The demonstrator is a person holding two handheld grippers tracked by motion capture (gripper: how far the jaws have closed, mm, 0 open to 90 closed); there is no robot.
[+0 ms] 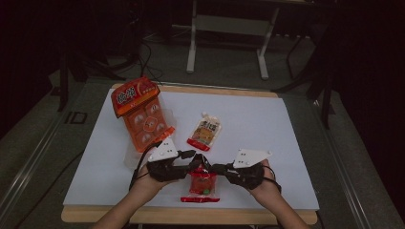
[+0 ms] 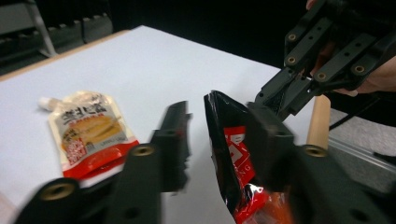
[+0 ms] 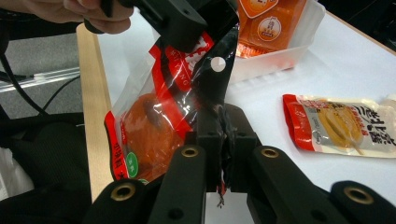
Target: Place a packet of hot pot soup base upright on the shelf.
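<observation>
1. My right gripper (image 3: pixel 219 140) is clamped on the edge of the red snack pouch (image 1: pixel 203 183), held up near the table's front edge.
2. My left gripper (image 2: pixel 219 140) has its jaws parted around the pouch's top; I should close squarely before pulling.
3. Farther away lie the sauce pouch (image 1: pixel 205 131) and the tray (image 1: pixel 149 125).

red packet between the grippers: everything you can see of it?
The red packet is a glossy plastic pouch, red and black with a clear window showing an orange-brown snack, and a green mark low down. It is held up near the table's front edge. The right gripper is shut on its black edge. The left gripper has its jaws parted around the top.
</observation>
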